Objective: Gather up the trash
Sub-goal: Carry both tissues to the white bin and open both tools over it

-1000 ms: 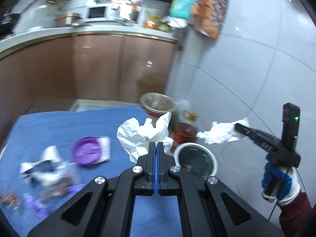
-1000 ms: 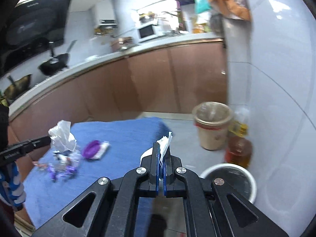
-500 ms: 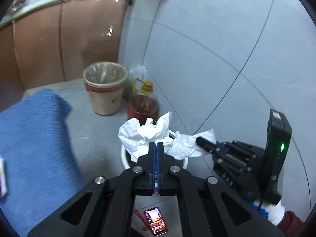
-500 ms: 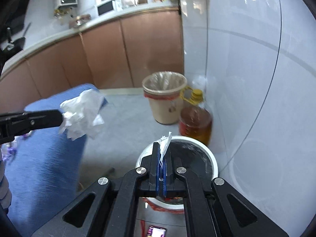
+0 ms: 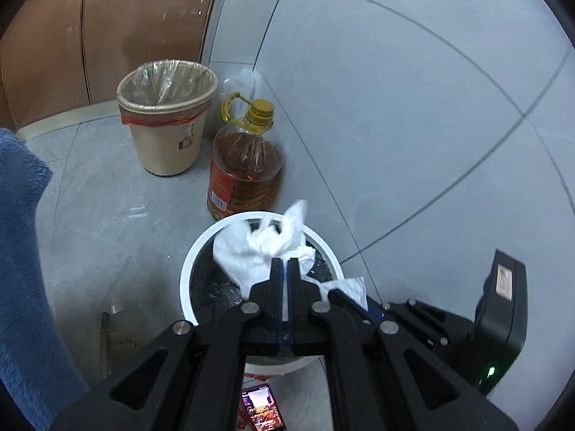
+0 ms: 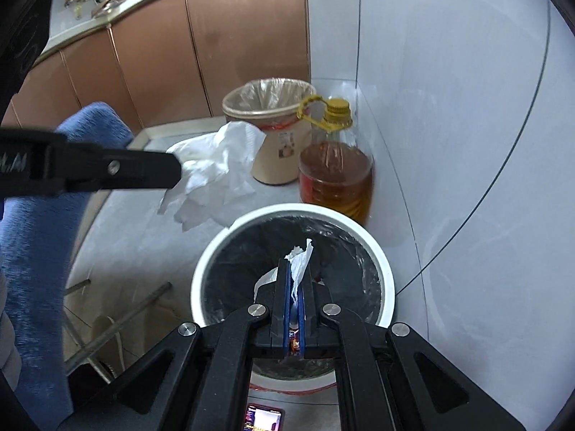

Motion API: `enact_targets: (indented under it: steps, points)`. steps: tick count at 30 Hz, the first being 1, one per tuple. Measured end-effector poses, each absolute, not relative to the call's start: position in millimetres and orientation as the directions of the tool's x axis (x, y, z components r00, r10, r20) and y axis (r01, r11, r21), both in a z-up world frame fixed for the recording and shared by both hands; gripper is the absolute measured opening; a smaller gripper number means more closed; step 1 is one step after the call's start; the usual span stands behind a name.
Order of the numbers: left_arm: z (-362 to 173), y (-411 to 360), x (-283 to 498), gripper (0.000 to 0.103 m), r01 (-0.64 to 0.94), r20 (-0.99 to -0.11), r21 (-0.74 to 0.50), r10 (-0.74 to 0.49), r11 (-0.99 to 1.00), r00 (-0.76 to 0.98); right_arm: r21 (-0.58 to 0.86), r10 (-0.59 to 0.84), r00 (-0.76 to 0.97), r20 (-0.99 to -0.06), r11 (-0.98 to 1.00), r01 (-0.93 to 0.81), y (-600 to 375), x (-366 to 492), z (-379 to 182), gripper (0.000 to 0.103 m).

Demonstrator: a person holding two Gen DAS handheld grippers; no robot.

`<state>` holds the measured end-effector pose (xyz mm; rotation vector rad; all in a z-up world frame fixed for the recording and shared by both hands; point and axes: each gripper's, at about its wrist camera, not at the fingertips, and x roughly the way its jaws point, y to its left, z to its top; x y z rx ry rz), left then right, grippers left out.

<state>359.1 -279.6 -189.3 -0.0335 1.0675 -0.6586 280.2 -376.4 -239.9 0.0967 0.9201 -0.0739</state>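
Observation:
My left gripper [image 5: 284,264] is shut on a crumpled white tissue [image 5: 258,248] and holds it over the white-rimmed bin with a black liner [image 5: 187,269]. In the right wrist view the left gripper [image 6: 174,170] comes in from the left with its tissue [image 6: 215,168] just left of the bin rim [image 6: 215,248]. My right gripper [image 6: 295,269] is shut on a smaller white tissue [image 6: 300,258] above the bin's opening. In the left wrist view the right gripper [image 5: 336,292] holds its tissue [image 5: 350,285] at the bin's right edge.
A beige bin with a clear liner [image 5: 167,115] and a large oil bottle with a yellow cap [image 5: 244,165] stand against the grey tiled wall. A blue cloth-covered table edge [image 5: 21,237] is on the left. A phone [image 5: 262,409] lies on the floor by the bin.
Both grippers swung from the blue table over to the white bin and moved down closer to it, each still holding its tissue.

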Motion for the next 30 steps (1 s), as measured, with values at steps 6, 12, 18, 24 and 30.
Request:
enact_targets:
  steps: [6,12,18,24,30]
  points:
    - [-208,-283,376,0.006,0.441,-0.809,-0.37,-0.517,0.817,0.279,0.055,-0.025,0.591,-0.806,0.992,0.117,-380,279,-251,0.024]
    - [-192,-273,361,0.015,0.452,-0.794,-0.35,-0.516,0.821,0.322,0.06,-0.022,0.604,-0.797,0.991,0.116,-376,271,-241,0.033]
    - [-152,-253,337,0.035,0.46,-0.76,-0.32,-0.514,0.828,0.397,0.089,-0.003,0.641,-0.768,0.99,0.111,-363,253,-213,0.033]
    - [-107,-221,305,0.035,0.463,-0.721,-0.289,-0.509,0.838,0.471,0.103,0.017,0.696,-0.717,0.991,0.082,-342,233,-170,0.033]
    - [-65,-176,270,0.035,0.444,-0.677,-0.267,-0.494,0.856,0.546,0.116,0.058,0.753,-0.656,0.993,0.024,-313,212,-118,0.033]
